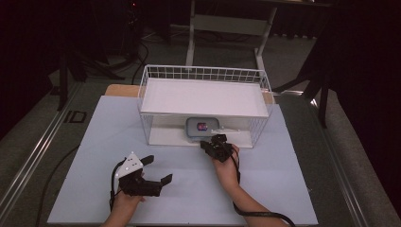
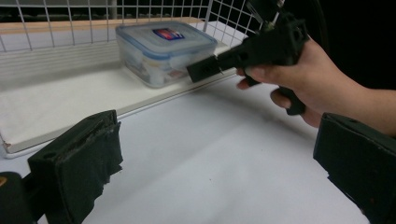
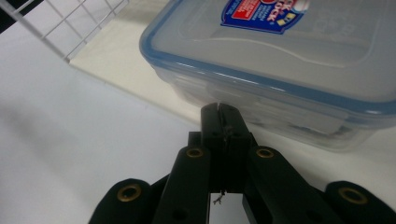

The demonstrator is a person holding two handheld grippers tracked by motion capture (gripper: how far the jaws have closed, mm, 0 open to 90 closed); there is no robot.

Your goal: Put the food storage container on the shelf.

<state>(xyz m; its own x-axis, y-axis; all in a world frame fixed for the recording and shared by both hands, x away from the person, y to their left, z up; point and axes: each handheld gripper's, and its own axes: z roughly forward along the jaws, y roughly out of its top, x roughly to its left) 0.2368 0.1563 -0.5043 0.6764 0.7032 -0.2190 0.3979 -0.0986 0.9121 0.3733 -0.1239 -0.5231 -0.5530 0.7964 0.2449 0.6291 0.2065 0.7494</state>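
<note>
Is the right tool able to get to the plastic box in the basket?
Probably yes. The right tool sits at the wire basket's open front, its shut tips right by the plastic box wall, with nothing between them. It would need to open to grab.

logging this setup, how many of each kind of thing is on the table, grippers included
Wire rack: 1
Lidded plastic container on the rack's lower shelf: 1
Hand-held grippers: 2, the left gripper with its fingers apart and the right gripper with its fingers together, at the container
Total: 4
</note>
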